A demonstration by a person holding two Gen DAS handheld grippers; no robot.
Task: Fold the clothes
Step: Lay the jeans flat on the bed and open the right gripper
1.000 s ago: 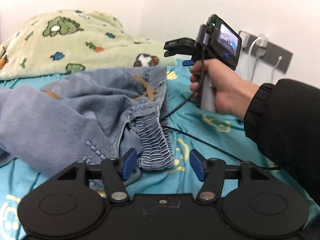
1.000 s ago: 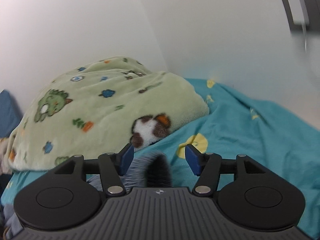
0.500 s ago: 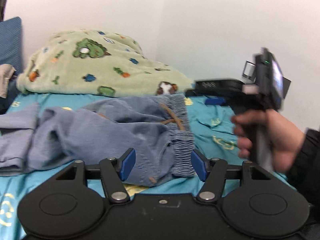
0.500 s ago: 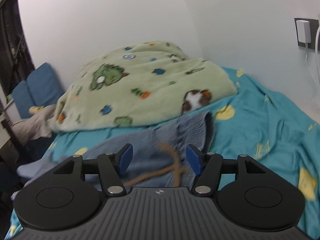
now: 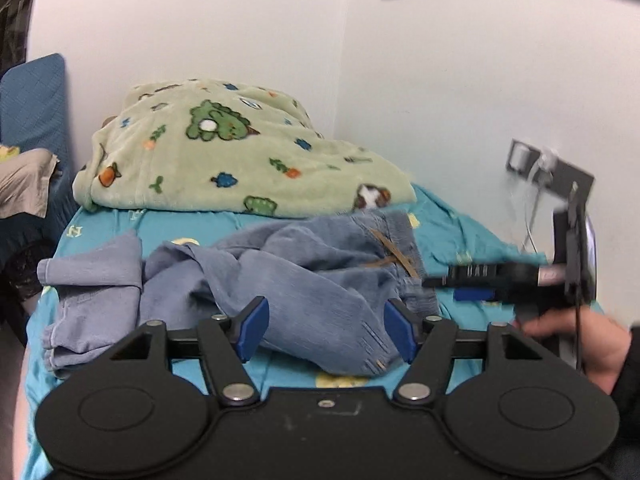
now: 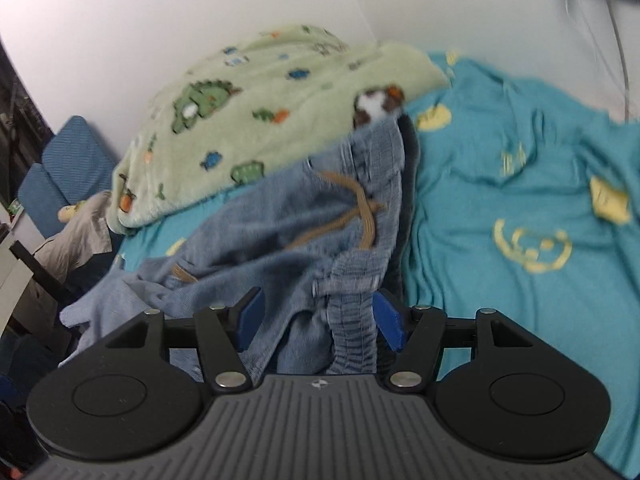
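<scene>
Crumpled blue jeans (image 5: pixel 320 280) with an elastic waistband and a tan drawstring (image 6: pixel 360 208) lie on the teal bed sheet (image 5: pixel 460 236). My left gripper (image 5: pixel 326 320) hovers at their near edge. Its jaws are opening, and the denim shows in the gap without touching the pads. My right gripper (image 6: pixel 318 308) is open over the waistband end of the jeans (image 6: pixel 280 240). The gathered waistband runs down between its fingers, close to the right pad. Seen from the left wrist, the right gripper (image 5: pixel 448 280) points at the waistband from the right, held by a hand (image 5: pixel 580 340).
A light blue garment (image 5: pixel 92 280) lies crumpled left of the jeans. A green cartoon blanket (image 5: pixel 224 160) is piled at the bed's head against the wall. Wall sockets with plugged cables (image 5: pixel 552 168) are on the right. A blue cushion (image 5: pixel 32 104) stands at far left.
Both grippers pulled back from the bed's head. The left view rose and now takes in the whole jeans. The right gripper came from beyond the waistband to over it.
</scene>
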